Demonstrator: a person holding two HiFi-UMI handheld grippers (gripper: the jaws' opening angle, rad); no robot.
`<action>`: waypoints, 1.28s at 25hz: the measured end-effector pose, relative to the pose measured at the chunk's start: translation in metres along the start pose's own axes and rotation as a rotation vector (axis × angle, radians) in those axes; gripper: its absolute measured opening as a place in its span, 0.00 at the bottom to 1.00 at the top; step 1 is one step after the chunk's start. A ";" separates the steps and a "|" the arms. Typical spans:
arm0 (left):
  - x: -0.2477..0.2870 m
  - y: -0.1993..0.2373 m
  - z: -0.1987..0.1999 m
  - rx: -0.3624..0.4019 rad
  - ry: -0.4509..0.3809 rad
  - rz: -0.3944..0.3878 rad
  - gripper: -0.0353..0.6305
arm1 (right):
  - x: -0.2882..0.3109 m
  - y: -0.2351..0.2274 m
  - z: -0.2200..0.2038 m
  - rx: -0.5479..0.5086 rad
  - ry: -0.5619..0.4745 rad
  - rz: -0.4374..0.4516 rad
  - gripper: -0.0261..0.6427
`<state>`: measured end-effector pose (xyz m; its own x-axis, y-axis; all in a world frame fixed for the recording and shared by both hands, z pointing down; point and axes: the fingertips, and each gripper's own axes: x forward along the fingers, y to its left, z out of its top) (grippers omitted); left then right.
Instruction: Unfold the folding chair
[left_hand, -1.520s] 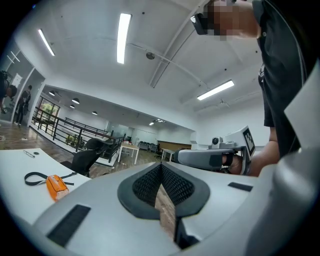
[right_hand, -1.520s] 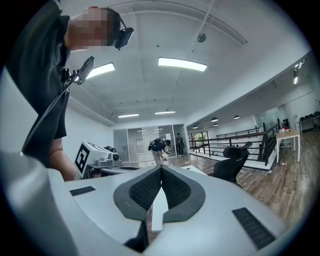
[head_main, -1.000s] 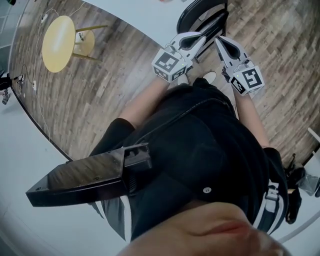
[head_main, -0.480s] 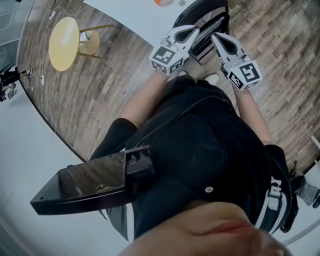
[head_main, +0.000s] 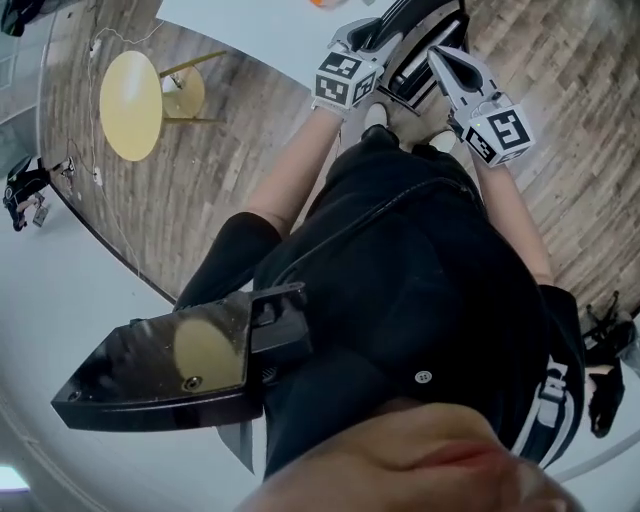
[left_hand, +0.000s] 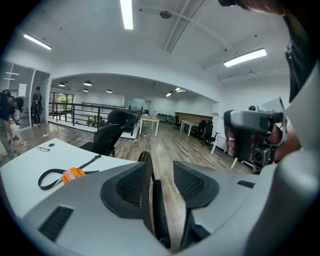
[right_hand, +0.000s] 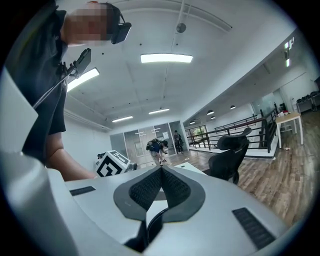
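Note:
The black folding chair (head_main: 425, 40) stands folded at the top of the head view, in front of the person's feet. My left gripper (head_main: 375, 30) is at its left side. In the left gripper view its jaws (left_hand: 161, 172) are opening; a thin black chair edge (left_hand: 156, 210) stands between them, close to the left pad, with a gap to the right pad. My right gripper (head_main: 437, 55) is at the chair's right side. Its pads (right_hand: 161, 172) meet at the tips. A dark curved part (right_hand: 152, 225) shows below them; I cannot tell whether it is gripped.
A white table (head_main: 260, 30) lies left of the chair, with an orange object on a black strap (left_hand: 75, 174). A round yellow table (head_main: 130, 105) stands on the wooden floor at far left. A black office chair (right_hand: 232, 155) is beyond the white table. People (right_hand: 157, 147) stand far off.
Both grippers have moved up the head view, farther along the chair, the left one more. The left gripper's jaws look parted now.

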<state>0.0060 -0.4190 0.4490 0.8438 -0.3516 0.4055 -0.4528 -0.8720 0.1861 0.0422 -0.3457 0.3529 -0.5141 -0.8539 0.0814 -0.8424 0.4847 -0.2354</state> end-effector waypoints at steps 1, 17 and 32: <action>0.007 0.006 -0.007 -0.001 0.032 0.000 0.31 | 0.001 -0.001 -0.003 0.006 0.003 -0.020 0.05; 0.086 0.041 -0.092 -0.056 0.440 -0.050 0.43 | -0.023 -0.028 -0.020 0.070 0.000 -0.293 0.05; 0.100 0.047 -0.113 -0.079 0.590 -0.073 0.19 | -0.042 -0.040 -0.040 0.113 0.024 -0.412 0.05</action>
<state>0.0366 -0.4562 0.5995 0.5809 -0.0235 0.8137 -0.4392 -0.8506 0.2890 0.0906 -0.3218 0.3976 -0.1429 -0.9665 0.2133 -0.9559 0.0789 -0.2828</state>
